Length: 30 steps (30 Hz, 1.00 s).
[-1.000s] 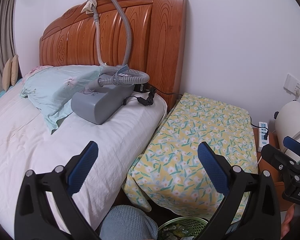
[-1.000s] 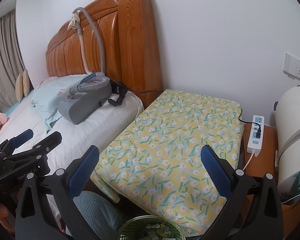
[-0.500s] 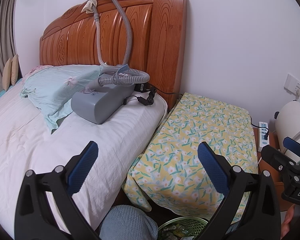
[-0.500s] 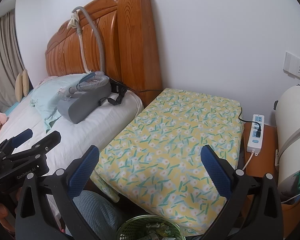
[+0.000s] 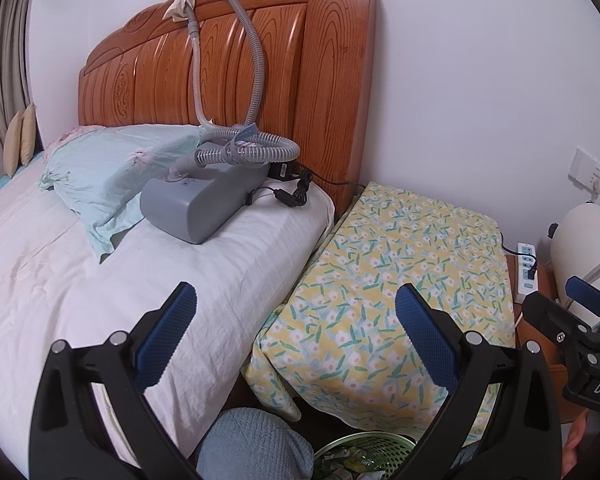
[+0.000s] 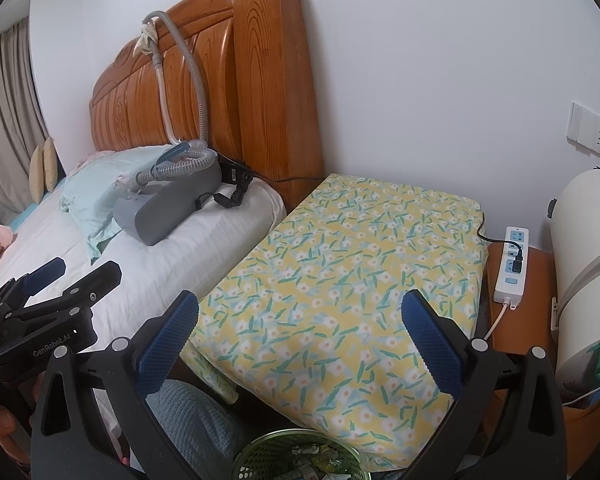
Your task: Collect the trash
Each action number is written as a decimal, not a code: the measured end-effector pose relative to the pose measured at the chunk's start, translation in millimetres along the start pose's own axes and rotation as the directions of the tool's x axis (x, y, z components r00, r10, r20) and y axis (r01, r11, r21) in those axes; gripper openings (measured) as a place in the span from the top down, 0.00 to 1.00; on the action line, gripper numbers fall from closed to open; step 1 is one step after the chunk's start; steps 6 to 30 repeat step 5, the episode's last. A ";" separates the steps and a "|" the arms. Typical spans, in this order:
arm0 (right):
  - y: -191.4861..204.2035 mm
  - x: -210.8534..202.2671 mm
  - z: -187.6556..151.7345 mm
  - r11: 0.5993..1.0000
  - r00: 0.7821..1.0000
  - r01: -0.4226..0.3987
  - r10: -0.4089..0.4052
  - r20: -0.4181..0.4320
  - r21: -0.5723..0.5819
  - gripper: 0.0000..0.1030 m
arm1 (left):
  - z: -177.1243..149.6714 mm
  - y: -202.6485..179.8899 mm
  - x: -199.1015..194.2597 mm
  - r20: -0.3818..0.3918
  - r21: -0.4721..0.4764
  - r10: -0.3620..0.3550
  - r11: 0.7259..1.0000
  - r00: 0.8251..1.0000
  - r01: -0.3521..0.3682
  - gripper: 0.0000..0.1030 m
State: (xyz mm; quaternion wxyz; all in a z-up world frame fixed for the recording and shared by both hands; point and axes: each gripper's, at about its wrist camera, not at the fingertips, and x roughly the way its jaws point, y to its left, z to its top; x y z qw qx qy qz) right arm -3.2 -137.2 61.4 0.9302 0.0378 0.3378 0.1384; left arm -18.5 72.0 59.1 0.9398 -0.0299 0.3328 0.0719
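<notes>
A green mesh trash basket holding crumpled wrappers sits at the bottom edge of both views, below the grippers; it also shows in the right wrist view. My left gripper is open and empty, held above the bed's edge and the basket. My right gripper is open and empty over the near part of the yellow flowered cloth. The left gripper shows at the left of the right wrist view; the right one shows at the right of the left wrist view. I see no loose trash on the cloth.
A bed with a white sheet, a light green pillow and a grey machine with a hose stands left. A wooden headboard rises behind. A power strip and a white cylinder appliance stand right. Blue-grey knit fabric is below.
The right wrist view has drifted slightly, with the headboard and cloth shifting a little in frame. The left view is unchanged. Both grippers stay open.
</notes>
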 end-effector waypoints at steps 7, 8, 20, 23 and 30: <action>-0.2 -1.0 -4.2 1.000 1.000 0.000 0.000 -0.002 -0.001 0.02 | 0.4 1.9 1.7 -0.008 -0.007 -0.001 1.000 1.000 0.001 0.08; -0.2 -1.0 -4.2 1.000 1.000 0.000 0.000 -0.002 -0.001 0.02 | 0.4 1.9 1.7 -0.008 -0.007 -0.001 1.000 1.000 0.001 0.08; -0.2 -1.0 -4.2 1.000 1.000 0.000 0.000 -0.002 -0.001 0.02 | 0.4 1.9 1.7 -0.008 -0.007 -0.001 1.000 1.000 0.001 0.08; -0.2 -1.0 -4.2 1.000 1.000 0.000 0.000 -0.002 -0.001 0.02 | 0.4 1.9 1.7 -0.008 -0.007 -0.001 1.000 1.000 0.001 0.08; -0.2 -1.0 -4.2 1.000 1.000 0.000 0.000 -0.002 -0.001 0.02 | 0.4 1.9 1.7 -0.008 -0.007 -0.001 1.000 1.000 0.001 0.08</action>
